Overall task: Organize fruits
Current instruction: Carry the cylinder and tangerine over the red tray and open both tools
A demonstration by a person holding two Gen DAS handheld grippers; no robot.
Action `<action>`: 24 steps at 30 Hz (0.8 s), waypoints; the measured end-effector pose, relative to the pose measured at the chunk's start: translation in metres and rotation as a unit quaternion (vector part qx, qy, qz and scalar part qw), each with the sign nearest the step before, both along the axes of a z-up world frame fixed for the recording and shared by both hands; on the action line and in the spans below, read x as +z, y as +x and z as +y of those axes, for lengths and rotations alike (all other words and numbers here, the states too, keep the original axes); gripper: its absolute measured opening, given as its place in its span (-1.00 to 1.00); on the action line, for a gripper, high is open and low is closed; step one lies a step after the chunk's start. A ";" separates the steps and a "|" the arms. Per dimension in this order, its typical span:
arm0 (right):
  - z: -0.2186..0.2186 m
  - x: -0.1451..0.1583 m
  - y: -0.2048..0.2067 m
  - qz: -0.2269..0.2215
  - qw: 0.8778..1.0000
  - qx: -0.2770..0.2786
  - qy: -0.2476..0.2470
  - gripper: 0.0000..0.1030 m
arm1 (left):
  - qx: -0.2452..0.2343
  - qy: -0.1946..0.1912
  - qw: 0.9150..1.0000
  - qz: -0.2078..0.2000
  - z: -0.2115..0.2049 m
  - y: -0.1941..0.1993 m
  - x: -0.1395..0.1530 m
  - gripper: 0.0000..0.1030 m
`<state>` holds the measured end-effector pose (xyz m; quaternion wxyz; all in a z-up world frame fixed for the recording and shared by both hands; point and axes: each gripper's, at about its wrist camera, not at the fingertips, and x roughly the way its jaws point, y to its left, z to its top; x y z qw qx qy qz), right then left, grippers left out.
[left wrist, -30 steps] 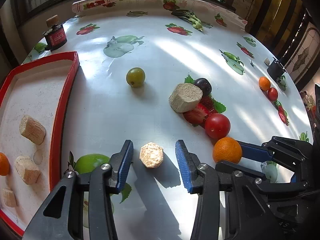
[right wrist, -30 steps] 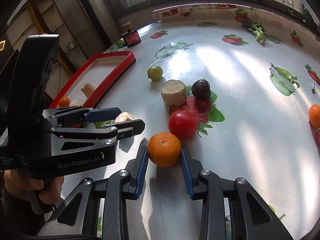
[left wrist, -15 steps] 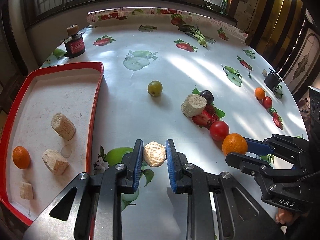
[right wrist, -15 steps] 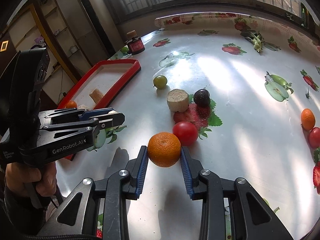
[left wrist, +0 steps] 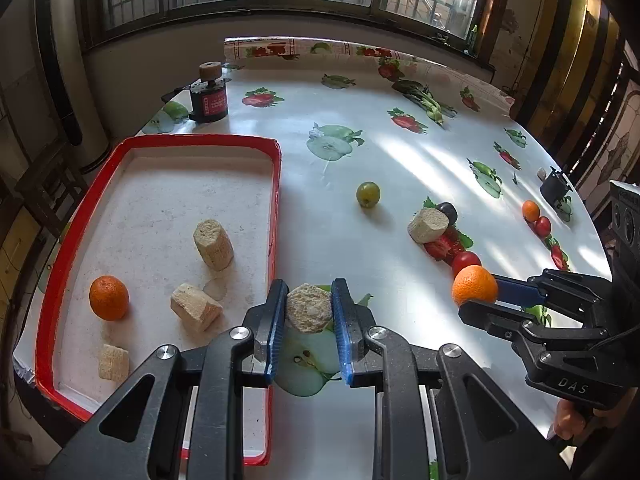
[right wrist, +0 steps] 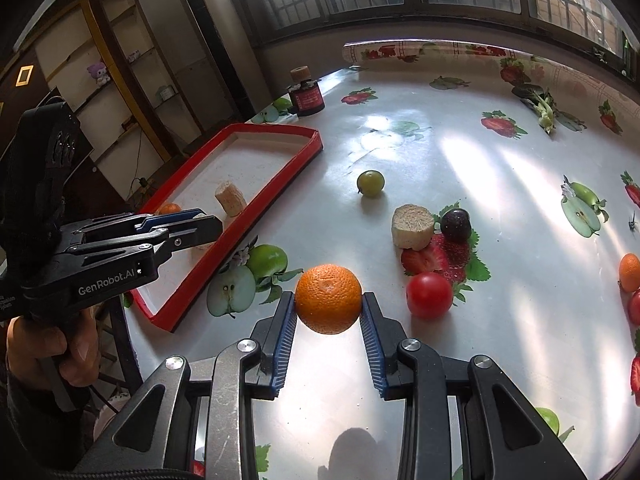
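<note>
The left gripper (left wrist: 308, 309) clamps a beige corn-cob chunk (left wrist: 308, 307), cut face up, beside the red tray's (left wrist: 274, 216) near rim, the right gripper (right wrist: 328, 307) pinches an orange (right wrist: 329, 298) above bare tablecloth (right wrist: 500, 208), and beyond lie a tomato (right wrist: 429, 295) and green plum (right wrist: 370, 183).

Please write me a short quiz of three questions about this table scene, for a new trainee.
1. True or false: the left hand-held gripper is shut on a beige, cut corn-cob-like chunk.
2. What does the right hand-held gripper hold?
A. a green grape
B. a round orange mandarin
C. a red tomato
3. How many oranges lie in the red-rimmed rectangular tray?

Key: 1 true; 2 B; 3 one, the small orange in the tray.
</note>
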<state>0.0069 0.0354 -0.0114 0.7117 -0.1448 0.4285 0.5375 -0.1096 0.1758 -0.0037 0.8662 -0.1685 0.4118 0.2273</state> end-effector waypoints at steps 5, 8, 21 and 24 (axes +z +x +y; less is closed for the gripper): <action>0.012 0.003 -0.006 -0.003 1.000 0.009 0.001 -0.36 | 0.012 -0.001 1.000 -0.001 0.010 -0.011 0.001 -0.61; 0.019 0.004 -0.008 -0.002 1.000 0.014 0.001 -0.36 | 0.018 -0.001 1.000 -0.002 0.015 -0.016 0.002 -0.61; 0.054 0.010 -0.016 -0.005 0.999 0.035 0.007 -0.36 | 0.042 -0.004 0.999 -0.005 0.041 -0.034 0.002 -0.61; 0.065 0.011 -0.018 -0.005 0.999 0.040 0.008 -0.36 | 0.049 -0.005 0.999 -0.005 0.048 -0.038 0.001 -0.61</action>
